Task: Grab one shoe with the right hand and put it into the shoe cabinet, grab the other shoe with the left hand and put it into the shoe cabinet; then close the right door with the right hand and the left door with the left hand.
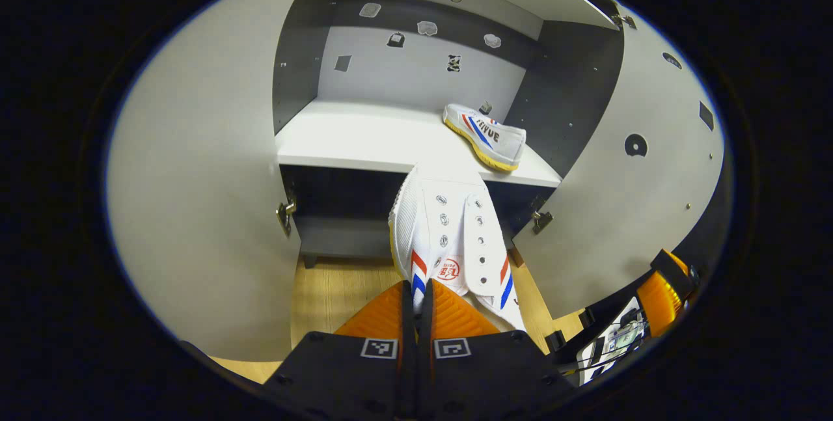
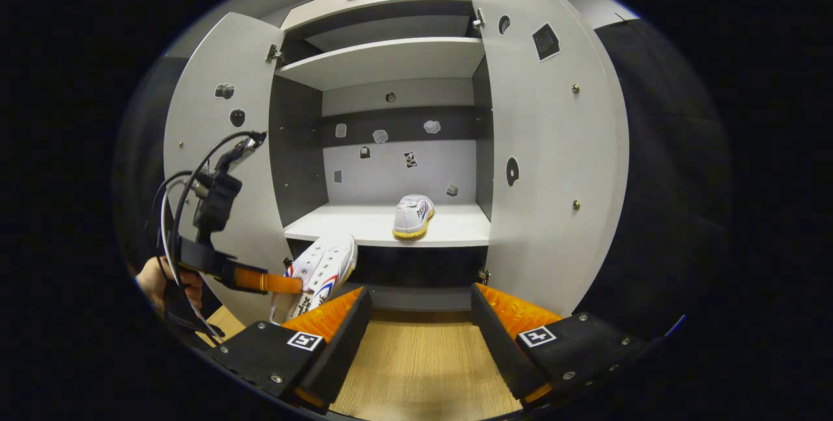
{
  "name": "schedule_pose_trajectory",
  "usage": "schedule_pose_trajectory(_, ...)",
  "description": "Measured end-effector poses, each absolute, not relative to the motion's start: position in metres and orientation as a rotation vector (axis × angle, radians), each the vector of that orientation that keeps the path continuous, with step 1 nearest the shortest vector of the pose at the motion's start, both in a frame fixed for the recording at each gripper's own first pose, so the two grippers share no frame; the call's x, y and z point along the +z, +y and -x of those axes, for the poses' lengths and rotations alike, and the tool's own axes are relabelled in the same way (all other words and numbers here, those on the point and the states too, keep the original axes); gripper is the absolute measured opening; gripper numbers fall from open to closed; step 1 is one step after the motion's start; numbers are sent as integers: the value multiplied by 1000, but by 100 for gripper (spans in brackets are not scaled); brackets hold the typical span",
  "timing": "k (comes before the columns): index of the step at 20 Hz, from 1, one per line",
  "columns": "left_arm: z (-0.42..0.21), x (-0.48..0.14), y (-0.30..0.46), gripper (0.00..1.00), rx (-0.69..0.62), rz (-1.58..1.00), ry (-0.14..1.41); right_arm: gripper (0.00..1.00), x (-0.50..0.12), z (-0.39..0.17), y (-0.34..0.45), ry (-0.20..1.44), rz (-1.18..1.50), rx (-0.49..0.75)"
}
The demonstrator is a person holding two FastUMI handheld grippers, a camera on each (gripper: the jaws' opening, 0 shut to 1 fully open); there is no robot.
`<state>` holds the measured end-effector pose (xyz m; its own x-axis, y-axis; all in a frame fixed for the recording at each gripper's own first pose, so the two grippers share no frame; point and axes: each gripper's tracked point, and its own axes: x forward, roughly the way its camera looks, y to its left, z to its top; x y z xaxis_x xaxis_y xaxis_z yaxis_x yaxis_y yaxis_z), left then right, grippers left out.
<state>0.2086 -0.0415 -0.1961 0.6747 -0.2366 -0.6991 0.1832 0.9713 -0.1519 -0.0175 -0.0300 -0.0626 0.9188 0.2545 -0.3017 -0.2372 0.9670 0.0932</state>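
A white sneaker (image 1: 452,239) with red and blue stripes hangs toe-forward just below the front edge of the cabinet shelf (image 1: 364,141), and my left gripper (image 1: 416,307) is shut on its heel side. The right gripper view has that shoe (image 2: 322,271) held up at the lower left by the left gripper (image 2: 286,283), with a hand behind it. The other sneaker (image 1: 485,136) lies on the shelf's right side, near the right inner wall; it appears too as the second shoe (image 2: 412,215). My right gripper (image 2: 420,307) stands open, back from the cabinet, holding nothing.
Both cabinet doors stand wide open: the left door (image 1: 195,200) and the right door (image 1: 625,200). An upper shelf (image 2: 384,60) sits above. A wooden floor (image 2: 423,362) lies in front of the cabinet. A cable loops off the left gripper.
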Motion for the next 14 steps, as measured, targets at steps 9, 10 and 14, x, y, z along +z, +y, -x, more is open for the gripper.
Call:
schedule_pose_trajectory(9,-322,-128,-54,6,-227,24,683,94,-62,3,-40,300,-73,236)
schedule_pose_trajectory(10,-337,-129,-57,6,-230,29,690,94,-63,2,-40,300,-70,239)
schedule_pose_trajectory(14,-393,-140,-61,6,-222,50,730,93,-64,-3,-40,306,-44,244)
